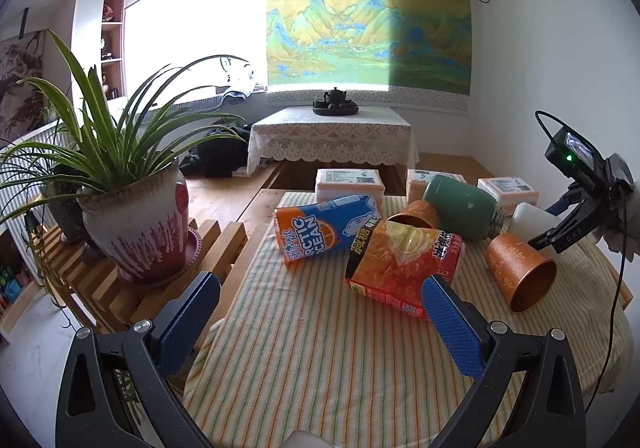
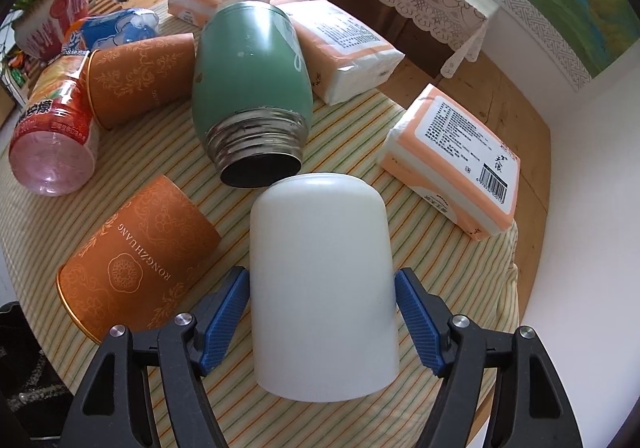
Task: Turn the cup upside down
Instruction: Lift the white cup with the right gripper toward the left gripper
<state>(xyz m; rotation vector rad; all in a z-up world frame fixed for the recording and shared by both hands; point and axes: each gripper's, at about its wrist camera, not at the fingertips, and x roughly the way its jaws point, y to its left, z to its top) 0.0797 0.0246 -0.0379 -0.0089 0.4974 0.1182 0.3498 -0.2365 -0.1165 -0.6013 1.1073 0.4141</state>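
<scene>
A plain white cup [image 2: 322, 288] lies between the blue pads of my right gripper [image 2: 322, 312], closed end pointing away, open rim toward the camera. The pads press its two sides. In the left wrist view the same cup [image 1: 532, 222] shows at the far right, held by the right gripper [image 1: 560, 234] just above the striped cloth. My left gripper [image 1: 320, 312] is open and empty, low over the near part of the cloth [image 1: 320, 348].
A green flask [image 2: 250, 88] lies on its side right beyond the white cup. Two orange cups [image 2: 136, 260] [image 2: 140, 78], two drink bottles [image 2: 52, 136] [image 1: 324, 228] and tissue packs [image 2: 452, 160] crowd the table. A potted plant [image 1: 136, 216] stands left.
</scene>
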